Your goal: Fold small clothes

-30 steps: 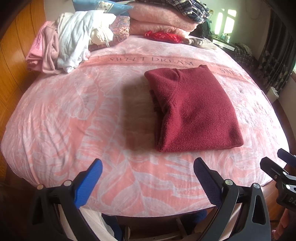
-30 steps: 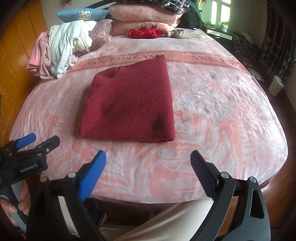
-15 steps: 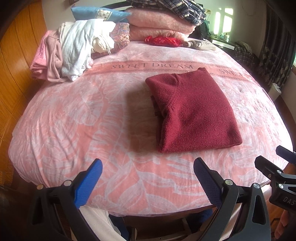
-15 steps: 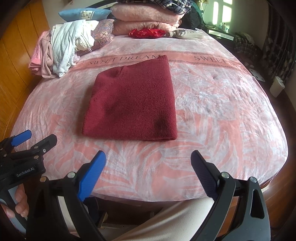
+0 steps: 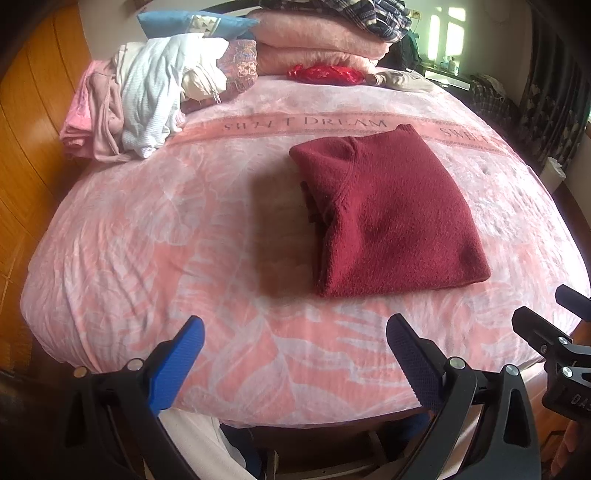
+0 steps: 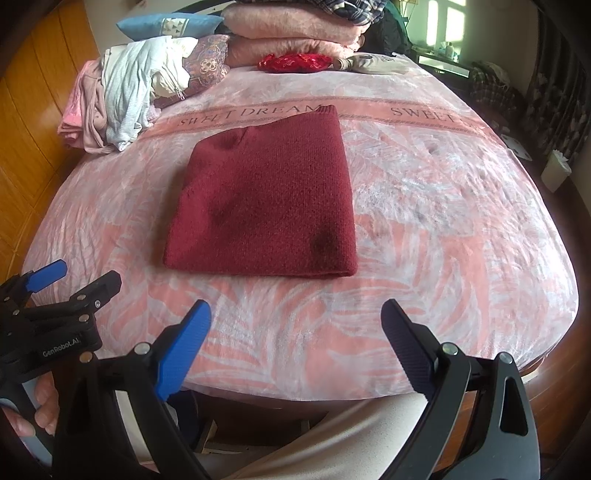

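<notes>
Left gripper (image 5: 295, 345) jaws spread wide, nothing between them, hovering over the near edge of the bed (image 5: 147, 240). Right gripper (image 6: 295, 323) same: wide, empty, also at the near edge, just right of the left one. Each shows at the side of the other's view, both well short of the garment. Dark red sweater (image 6: 266, 199) lies folded into a compact rectangle, flat on the pink leaf-print bedspread, roughly mid-bed, far corner touching the "SWEET DREAM" band (image 6: 251, 112). Far left: loose heap of white and pink clothes (image 5: 144, 110). At the head of the bed: blue pillow (image 6: 166, 24), stacked pink blankets (image 5: 317, 44), small red item (image 6: 293, 62) in front of them
</notes>
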A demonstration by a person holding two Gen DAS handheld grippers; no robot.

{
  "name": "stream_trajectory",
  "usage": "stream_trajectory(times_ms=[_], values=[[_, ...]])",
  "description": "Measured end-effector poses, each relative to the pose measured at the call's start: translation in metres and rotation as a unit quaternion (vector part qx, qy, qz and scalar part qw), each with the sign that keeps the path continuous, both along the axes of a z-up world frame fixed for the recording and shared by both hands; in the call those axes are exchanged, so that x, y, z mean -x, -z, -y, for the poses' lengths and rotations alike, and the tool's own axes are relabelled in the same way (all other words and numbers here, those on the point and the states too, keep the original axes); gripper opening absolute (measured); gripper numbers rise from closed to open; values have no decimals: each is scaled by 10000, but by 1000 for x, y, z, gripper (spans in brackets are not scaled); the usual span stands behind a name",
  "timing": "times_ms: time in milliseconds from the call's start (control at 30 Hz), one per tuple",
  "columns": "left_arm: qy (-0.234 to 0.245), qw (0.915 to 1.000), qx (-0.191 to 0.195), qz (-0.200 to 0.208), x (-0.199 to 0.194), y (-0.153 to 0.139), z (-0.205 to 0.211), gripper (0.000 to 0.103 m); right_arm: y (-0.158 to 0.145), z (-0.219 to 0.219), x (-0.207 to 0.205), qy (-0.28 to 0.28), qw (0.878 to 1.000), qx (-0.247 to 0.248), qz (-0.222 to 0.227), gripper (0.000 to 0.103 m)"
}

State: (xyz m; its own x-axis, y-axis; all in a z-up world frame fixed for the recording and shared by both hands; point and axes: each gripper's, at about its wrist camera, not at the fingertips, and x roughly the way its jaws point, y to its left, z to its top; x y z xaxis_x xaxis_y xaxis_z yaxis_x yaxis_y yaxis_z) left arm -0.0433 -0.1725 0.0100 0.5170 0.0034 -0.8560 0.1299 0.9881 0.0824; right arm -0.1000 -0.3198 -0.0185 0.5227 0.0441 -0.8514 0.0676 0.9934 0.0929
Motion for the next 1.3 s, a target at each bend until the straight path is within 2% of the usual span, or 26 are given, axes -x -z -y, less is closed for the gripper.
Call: stream_trajectory(times_ms=[1300], values=[[109, 9999, -89, -19, -3, 8, -3, 99, 2, 2, -8, -79, 10000, -11, -41, 94]])
